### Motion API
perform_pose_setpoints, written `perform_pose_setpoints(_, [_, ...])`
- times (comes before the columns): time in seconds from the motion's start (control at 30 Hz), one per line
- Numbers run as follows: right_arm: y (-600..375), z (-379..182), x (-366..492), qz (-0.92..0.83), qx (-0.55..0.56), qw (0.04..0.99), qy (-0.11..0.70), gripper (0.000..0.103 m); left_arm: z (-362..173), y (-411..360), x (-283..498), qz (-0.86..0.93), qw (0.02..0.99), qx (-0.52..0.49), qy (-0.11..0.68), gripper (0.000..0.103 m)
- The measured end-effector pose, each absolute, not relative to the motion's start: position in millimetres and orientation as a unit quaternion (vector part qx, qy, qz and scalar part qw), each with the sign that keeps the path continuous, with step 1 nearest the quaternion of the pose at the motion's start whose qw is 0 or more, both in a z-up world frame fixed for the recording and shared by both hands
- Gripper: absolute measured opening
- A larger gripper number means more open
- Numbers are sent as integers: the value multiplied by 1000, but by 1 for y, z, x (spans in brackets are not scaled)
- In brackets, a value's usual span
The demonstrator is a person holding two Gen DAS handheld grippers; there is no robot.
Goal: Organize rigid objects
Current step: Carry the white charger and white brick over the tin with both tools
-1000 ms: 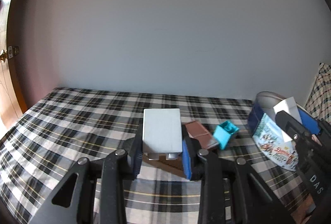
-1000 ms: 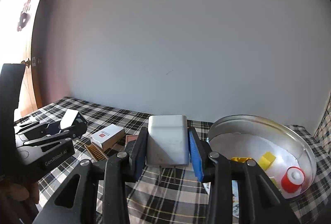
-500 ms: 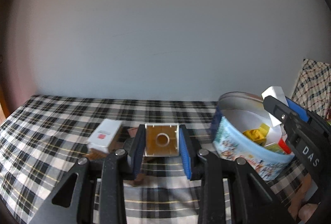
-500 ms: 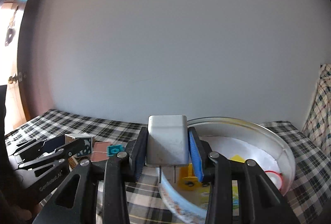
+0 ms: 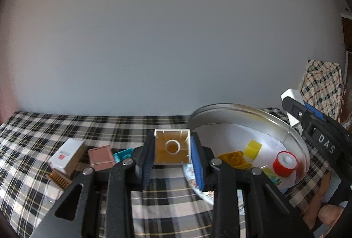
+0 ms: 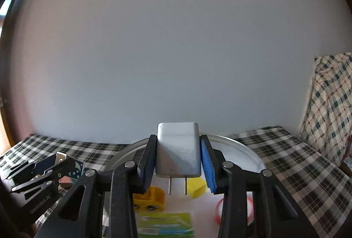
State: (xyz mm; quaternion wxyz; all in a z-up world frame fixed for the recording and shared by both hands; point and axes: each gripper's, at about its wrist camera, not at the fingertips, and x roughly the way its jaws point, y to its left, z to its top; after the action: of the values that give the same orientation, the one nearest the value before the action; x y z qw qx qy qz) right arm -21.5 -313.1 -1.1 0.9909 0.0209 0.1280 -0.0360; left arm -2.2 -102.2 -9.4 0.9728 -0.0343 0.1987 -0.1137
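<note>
The round silver metal tin [image 5: 292, 134] sits on the plaid-covered bed [image 5: 44, 132]. The left hand-held gripper [image 5: 172, 157] clamps a white hollow toy block [image 5: 172, 147] just left of the tin's rim; the right hand-held gripper [image 6: 178, 164] pinches a white two-prong plug adapter [image 6: 178, 153] above the tin. Inside lie a yellow brick [image 5: 236, 158], a yellow cube [image 5: 254, 148] and a red cap [image 5: 285, 163]. Left of the tin lie a small white box [image 5: 66, 155], brown tile [image 5: 100, 155] and partly hidden teal block [image 5: 123, 154]. A second ago both grippers were farther left of the tin.
</note>
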Motion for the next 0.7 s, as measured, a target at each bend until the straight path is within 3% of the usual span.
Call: perform_pose_setpoints(0.7, [-404,-3,7,-128,42,980,143,41,1,-194,35,-154,963,-8,220,30])
